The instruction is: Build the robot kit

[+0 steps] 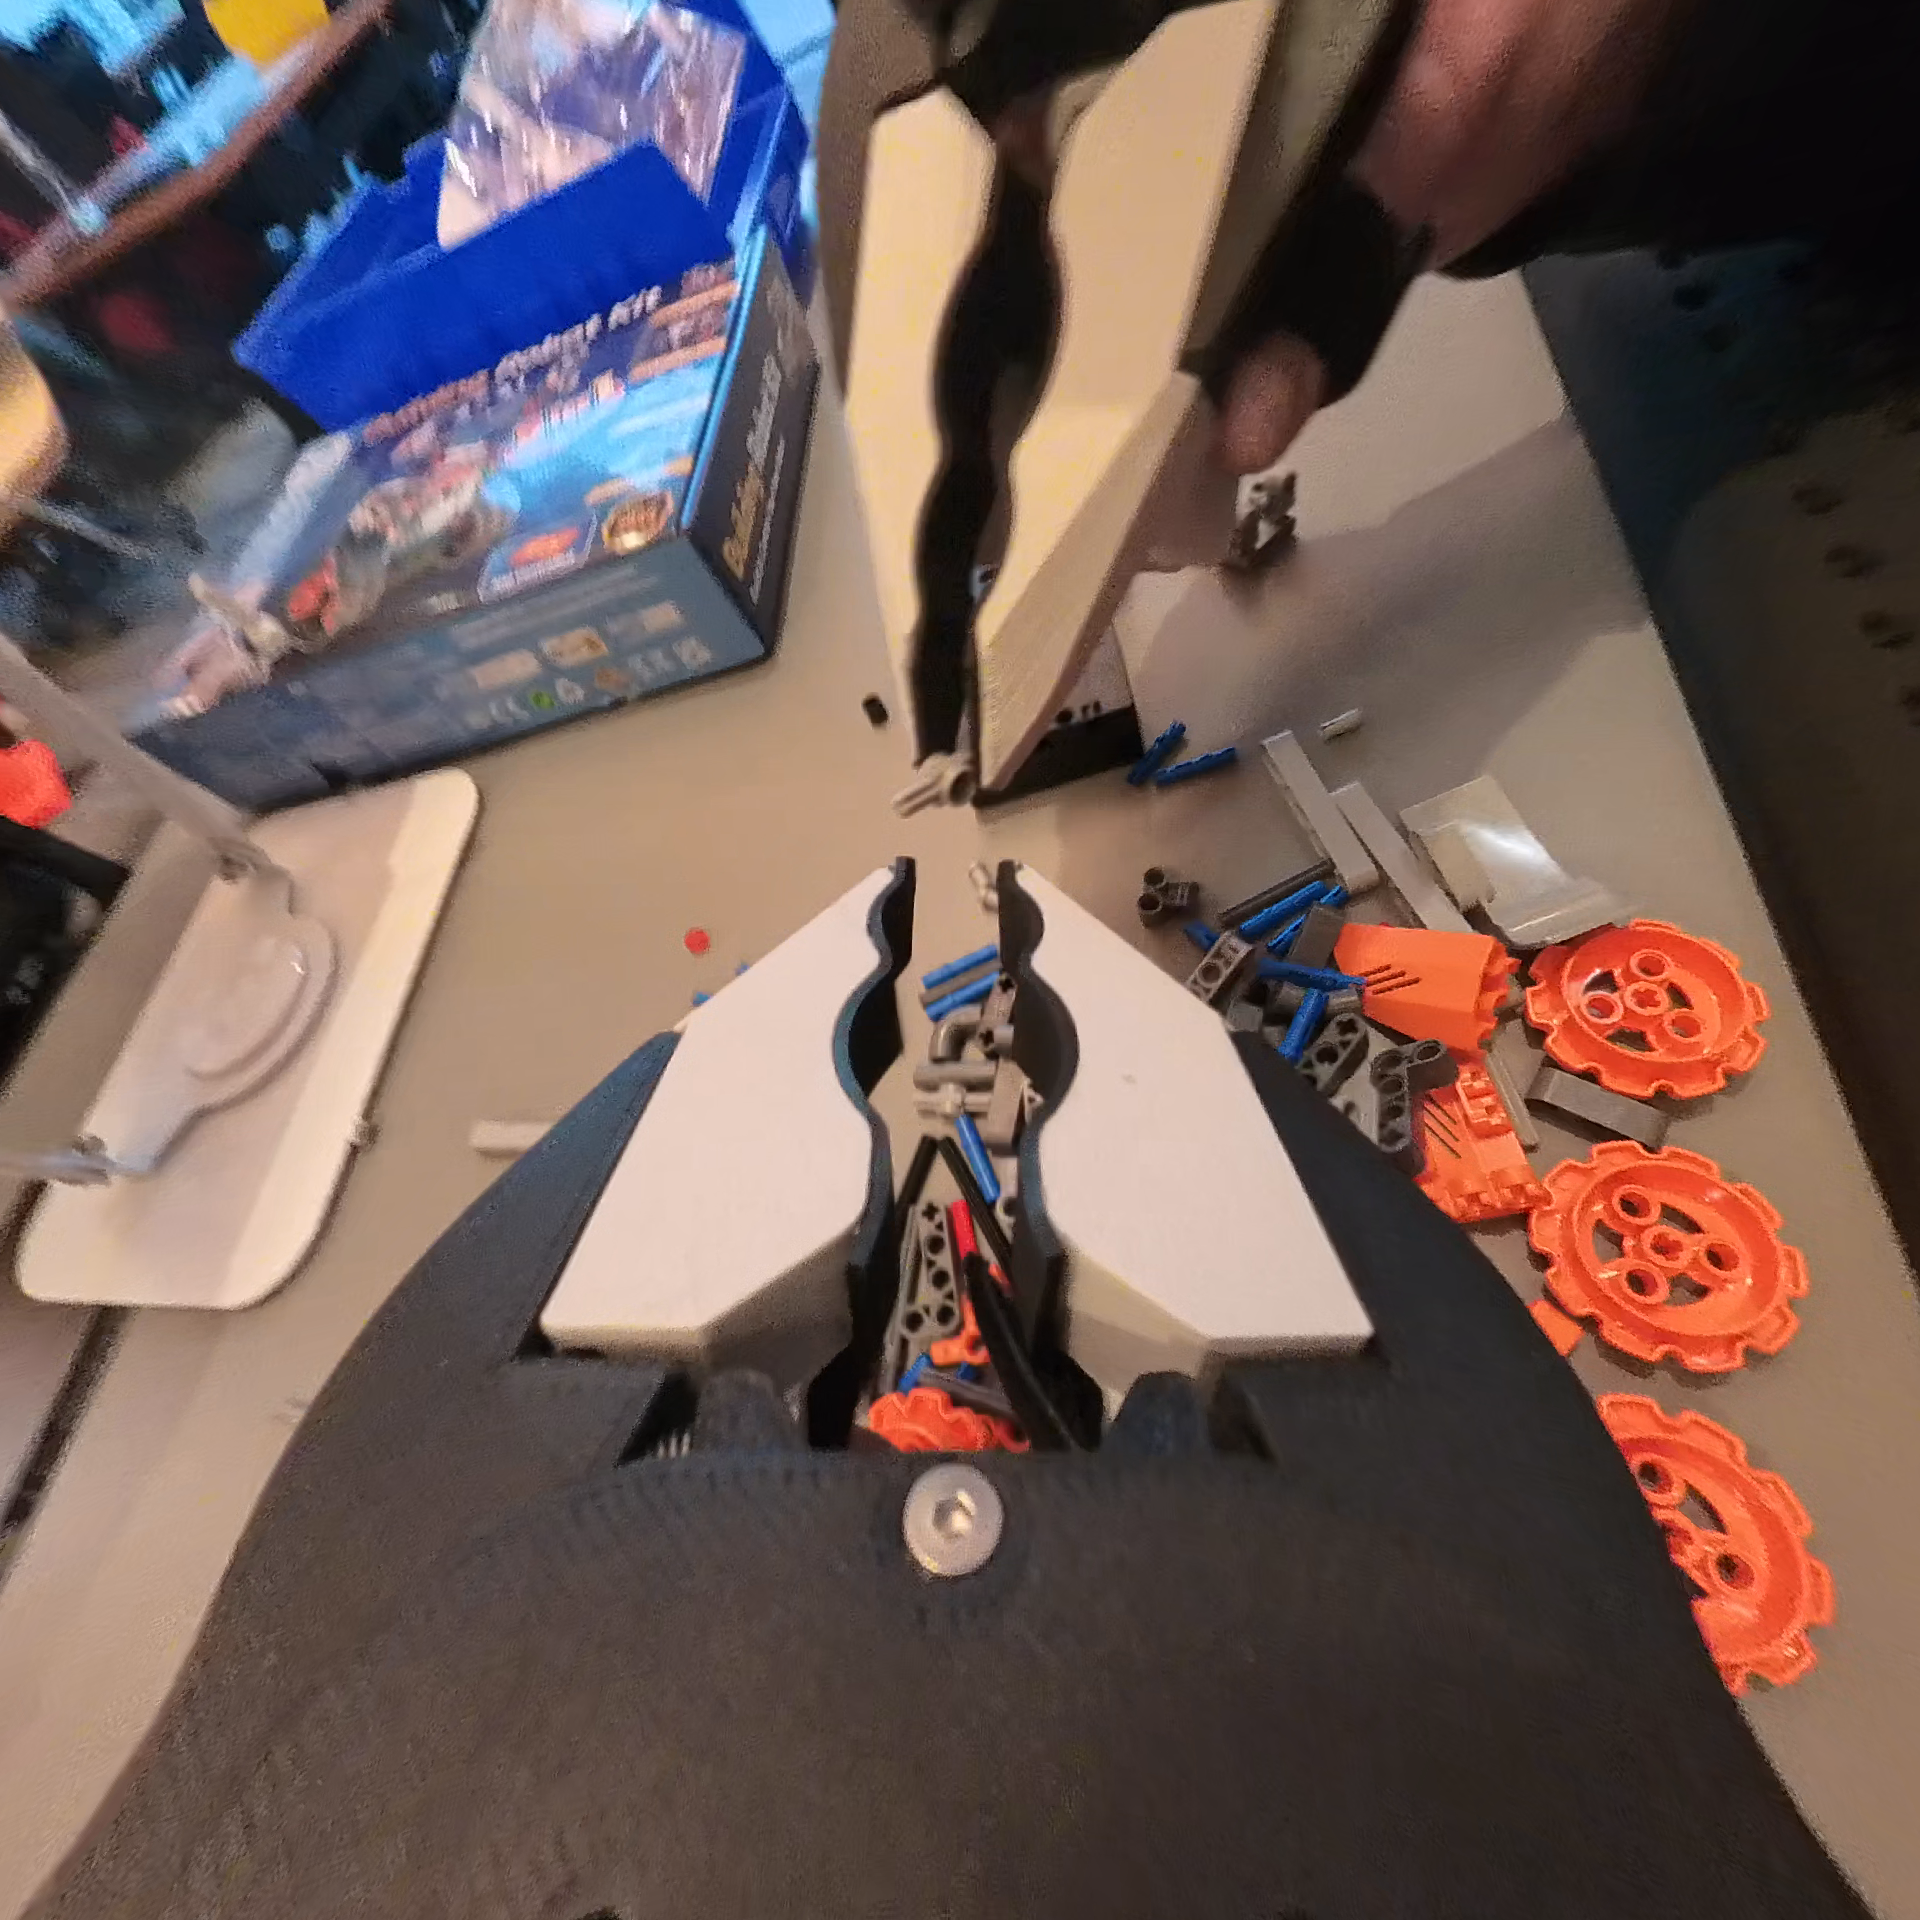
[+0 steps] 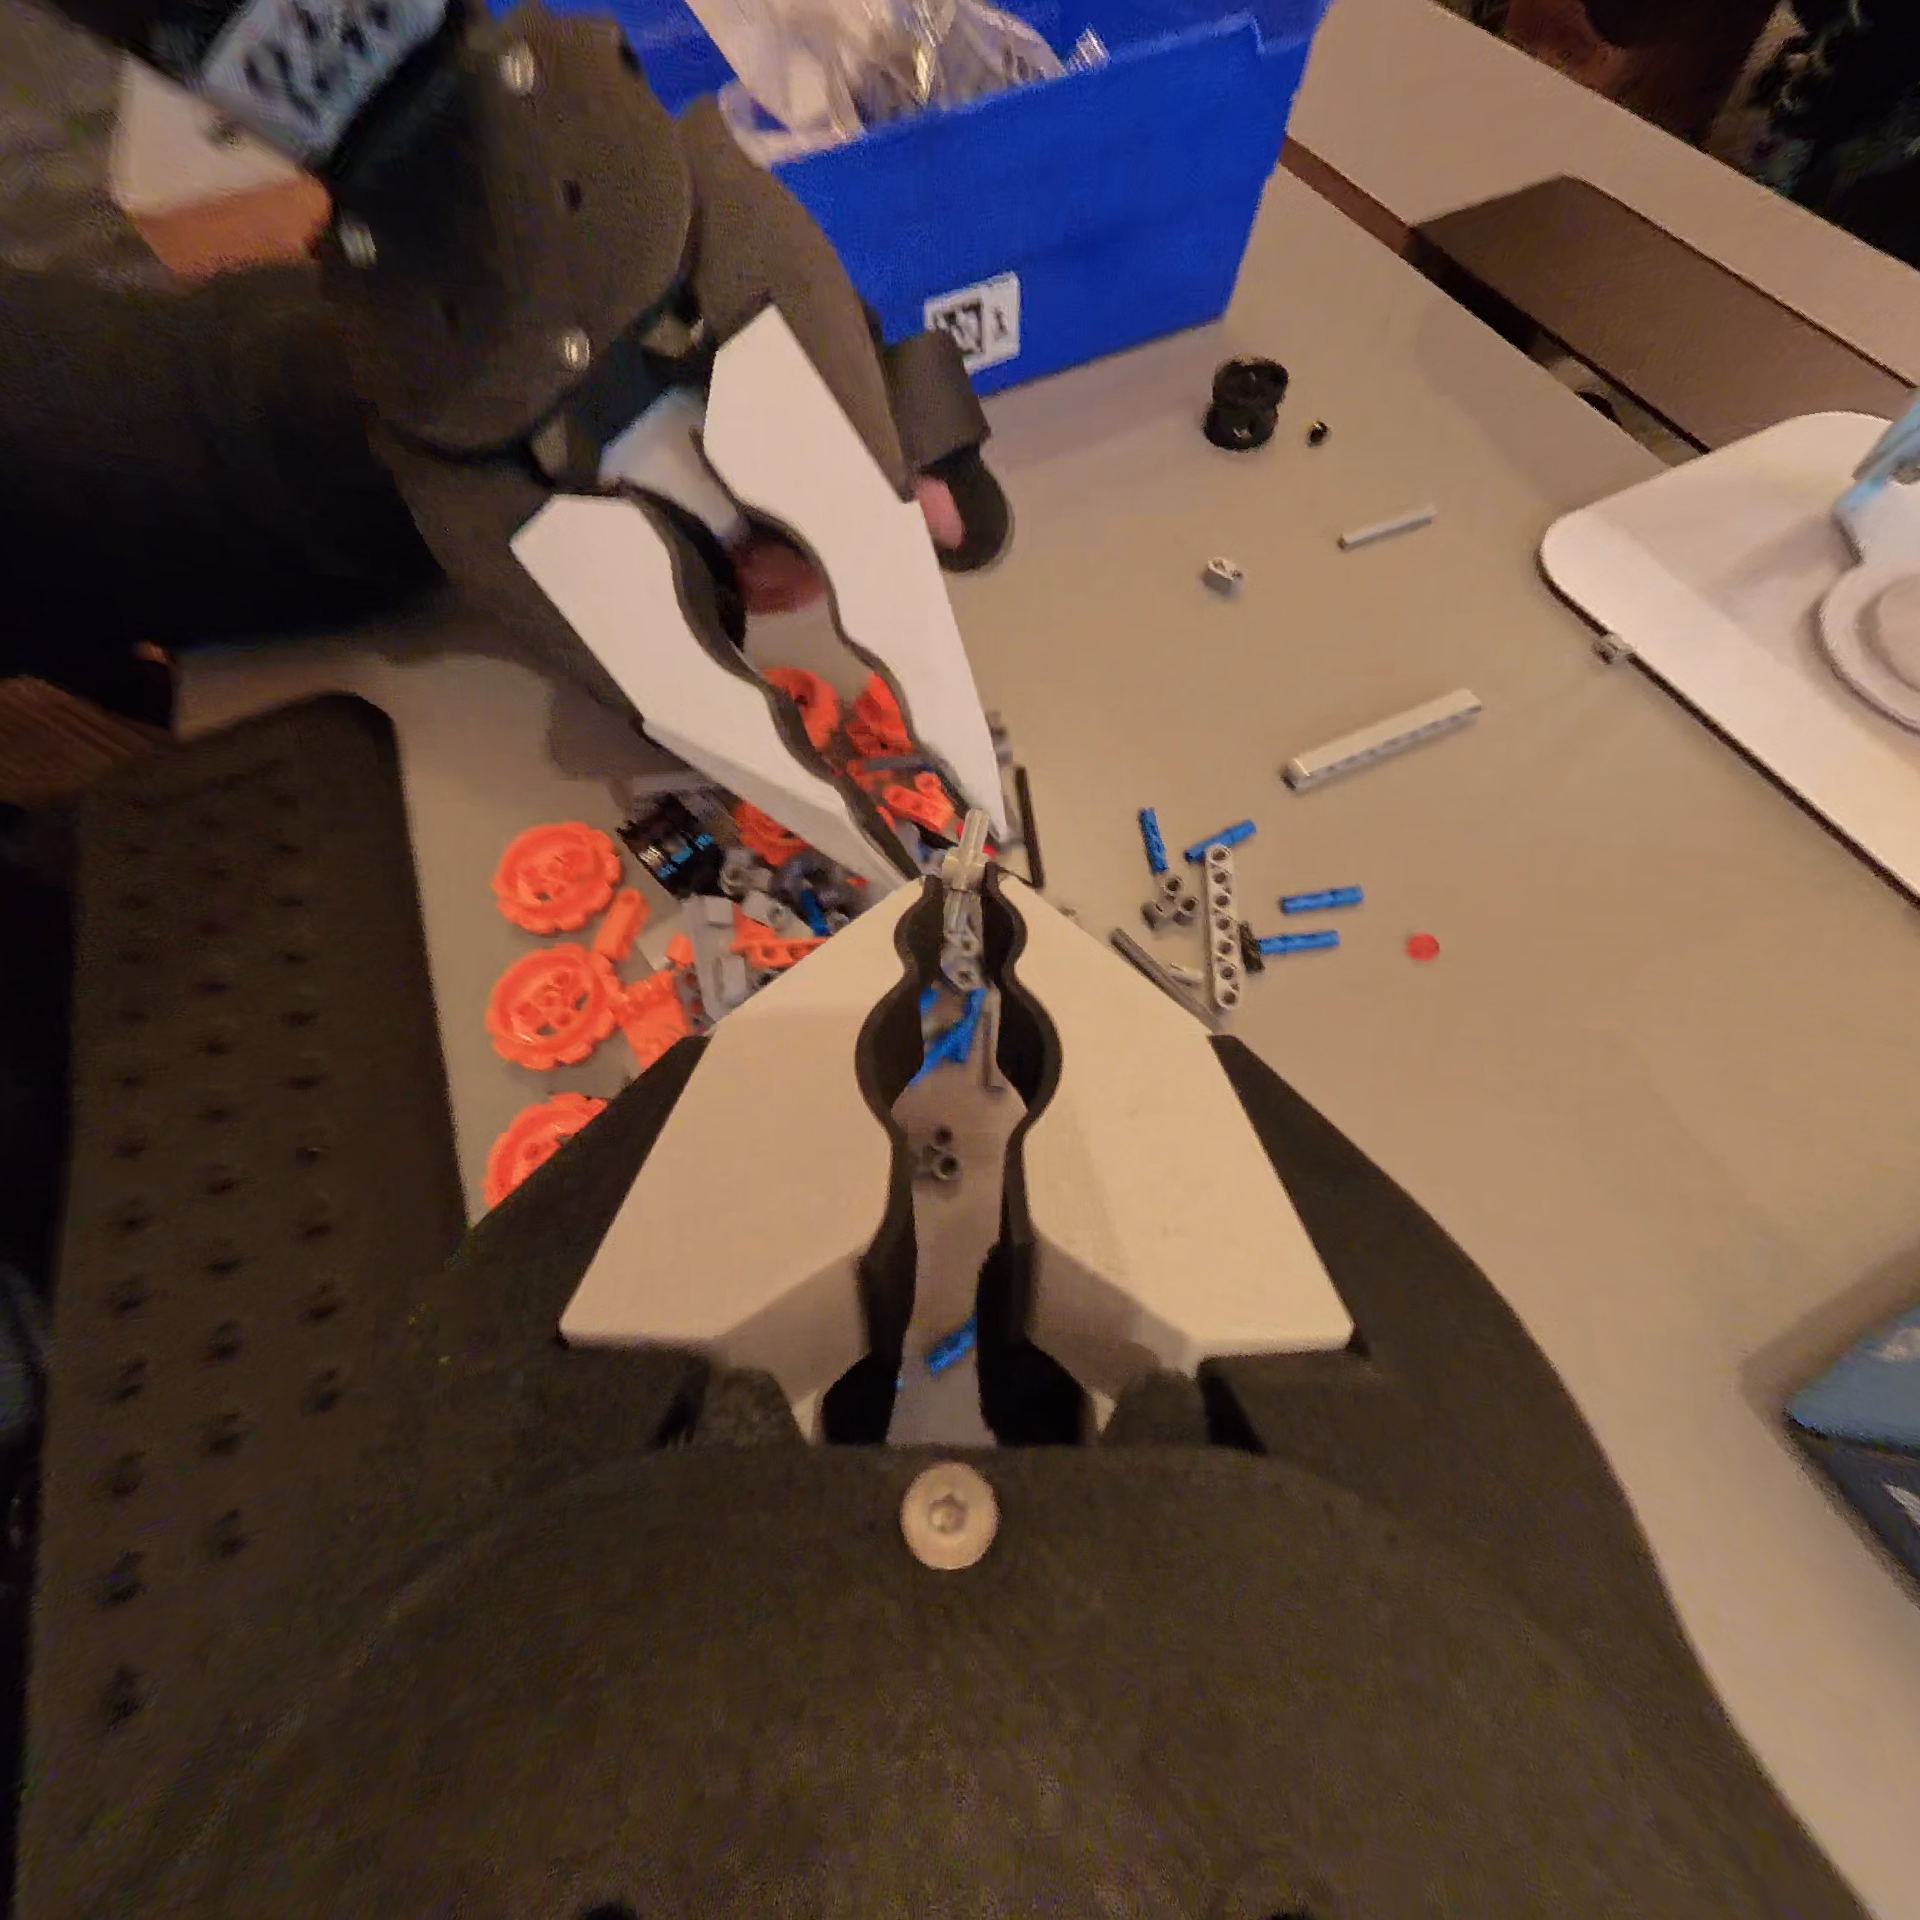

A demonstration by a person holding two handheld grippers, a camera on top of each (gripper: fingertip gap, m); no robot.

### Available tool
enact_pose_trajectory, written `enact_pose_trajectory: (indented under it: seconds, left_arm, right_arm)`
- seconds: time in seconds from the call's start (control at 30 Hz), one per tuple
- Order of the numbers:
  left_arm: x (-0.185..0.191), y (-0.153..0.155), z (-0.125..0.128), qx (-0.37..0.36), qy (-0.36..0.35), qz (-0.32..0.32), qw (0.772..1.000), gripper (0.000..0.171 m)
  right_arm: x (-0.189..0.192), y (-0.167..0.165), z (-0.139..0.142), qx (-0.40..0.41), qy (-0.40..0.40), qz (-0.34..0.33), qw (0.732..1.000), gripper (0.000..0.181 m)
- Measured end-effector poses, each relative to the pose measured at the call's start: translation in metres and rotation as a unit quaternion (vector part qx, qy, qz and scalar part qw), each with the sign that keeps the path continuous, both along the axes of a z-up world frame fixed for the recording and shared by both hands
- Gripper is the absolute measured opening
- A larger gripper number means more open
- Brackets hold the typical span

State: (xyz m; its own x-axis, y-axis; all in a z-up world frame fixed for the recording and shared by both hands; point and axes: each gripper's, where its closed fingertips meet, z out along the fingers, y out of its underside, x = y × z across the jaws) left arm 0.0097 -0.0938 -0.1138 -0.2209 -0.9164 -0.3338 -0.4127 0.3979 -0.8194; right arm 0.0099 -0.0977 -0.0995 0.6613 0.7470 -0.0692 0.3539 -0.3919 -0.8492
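One blue box (image 2: 1049, 197) stands at the far edge of the grey table (image 2: 1507, 1091), clear plastic bags (image 2: 883, 52) bunched inside it. A printed carton (image 1: 499, 561) lies beside a white tray (image 1: 260, 1039). Orange gears (image 1: 1647, 1008), blue pins (image 2: 1320, 899) and grey beams (image 2: 1382, 738) are scattered across the tabletop. The right gripper (image 2: 971, 868) pinches a small pale grey connector (image 2: 968, 857) at its tips. The left gripper (image 1: 951, 873) hangs over the pile, jaws narrowly apart, holding nothing
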Motion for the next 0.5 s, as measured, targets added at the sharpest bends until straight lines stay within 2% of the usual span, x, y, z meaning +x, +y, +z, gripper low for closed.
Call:
enact_pose_trajectory:
  seconds: [0.07, 0.17, 0.27, 0.5]
  left_arm:
    - [0.002, -0.008, 0.008, 0.052, -0.025, -0.016, 0.998, 0.011]
    - [0.003, -0.016, 0.003, 0.124, -0.016, -0.028, 0.992, 0.012]
    - [0.006, -0.019, 0.005, 0.146, -0.027, -0.027, 0.988, 0.001]
    - [0.013, -0.025, 0.003, 0.151, -0.036, -0.022, 0.988, 0.0]
  right_arm:
    - [-0.003, -0.003, 0.007, -0.006, 0.037, 0.014, 0.999, 0.005]
    - [-0.006, -0.009, 0.013, -0.022, 0.081, 0.033, 0.996, 0.006]
    - [-0.008, -0.011, 0.014, -0.033, 0.102, 0.041, 0.993, 0.005]
    - [-0.006, -0.01, 0.018, -0.035, 0.131, 0.041, 0.99, 0.005]
